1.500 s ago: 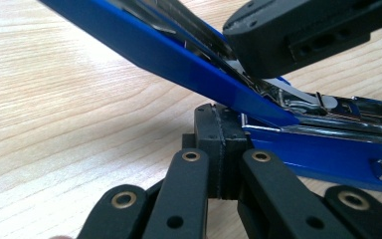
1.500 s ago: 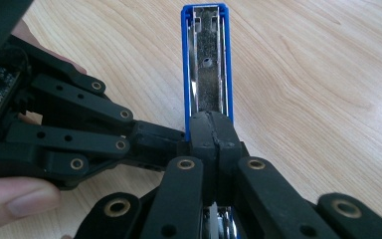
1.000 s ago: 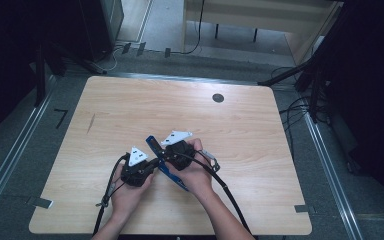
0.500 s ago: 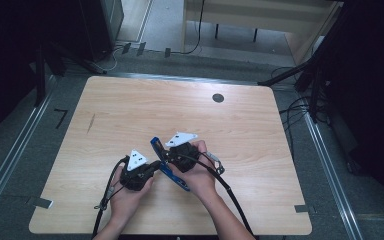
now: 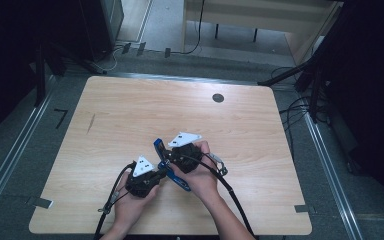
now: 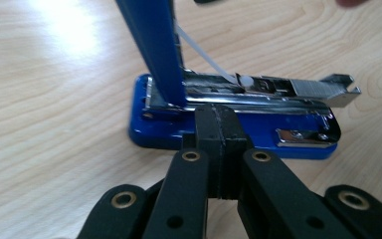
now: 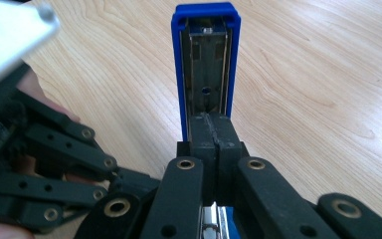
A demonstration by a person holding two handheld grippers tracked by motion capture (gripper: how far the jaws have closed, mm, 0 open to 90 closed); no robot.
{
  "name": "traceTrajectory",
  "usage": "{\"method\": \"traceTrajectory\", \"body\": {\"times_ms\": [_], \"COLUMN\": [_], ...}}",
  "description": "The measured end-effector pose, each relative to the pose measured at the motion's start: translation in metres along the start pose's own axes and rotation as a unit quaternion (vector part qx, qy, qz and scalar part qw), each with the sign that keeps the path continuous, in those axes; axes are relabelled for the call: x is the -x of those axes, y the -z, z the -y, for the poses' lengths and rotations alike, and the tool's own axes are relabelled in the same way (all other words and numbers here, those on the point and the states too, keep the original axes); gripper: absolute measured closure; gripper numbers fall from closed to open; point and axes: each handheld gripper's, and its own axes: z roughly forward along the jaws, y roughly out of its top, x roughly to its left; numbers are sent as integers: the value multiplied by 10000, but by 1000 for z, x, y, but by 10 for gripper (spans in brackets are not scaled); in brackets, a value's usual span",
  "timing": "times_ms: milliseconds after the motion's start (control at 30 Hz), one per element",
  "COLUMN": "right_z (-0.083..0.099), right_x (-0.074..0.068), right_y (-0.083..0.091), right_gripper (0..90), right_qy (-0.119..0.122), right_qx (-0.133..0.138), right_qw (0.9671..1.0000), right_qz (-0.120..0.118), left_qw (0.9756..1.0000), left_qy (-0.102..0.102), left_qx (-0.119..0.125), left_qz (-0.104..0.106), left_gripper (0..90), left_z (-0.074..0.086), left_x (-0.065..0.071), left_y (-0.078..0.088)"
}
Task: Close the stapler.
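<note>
Little has changed over the last second: both hands sit where they were, near the front middle of the bench (image 5: 130,115), and the blue stapler (image 5: 172,175) lies between them as before. Left of the stapler, the left hand-held gripper (image 6: 218,130) has its jaws closed together, tips against the stapler's base beside the bared staple track. Right of it, the right hand-held gripper (image 7: 213,130) is likewise closed, tips at the foot of the raised lid. Judging by this, the stapler is being held open for loading or inspection.
</note>
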Motion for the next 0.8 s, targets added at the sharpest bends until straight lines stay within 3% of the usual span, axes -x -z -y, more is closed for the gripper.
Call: {"method": "traceTrajectory", "body": {"times_ms": [300,800], "right_z": [2,16], "right_x": [0,1], "right_y": [8,21], "right_gripper": [900,900], "right_qy": [-48,-230], "right_qx": [72,307], "right_qw": [10000,9992], "right_qz": [-12,-59], "left_qw": [9999,9999], "left_qy": [-24,-76], "left_qx": [-7,-93], "left_qz": [116,84], "left_gripper": [900,900], "left_z": [1,-1], "left_x": [6,8], "left_y": [-6,-9]}}
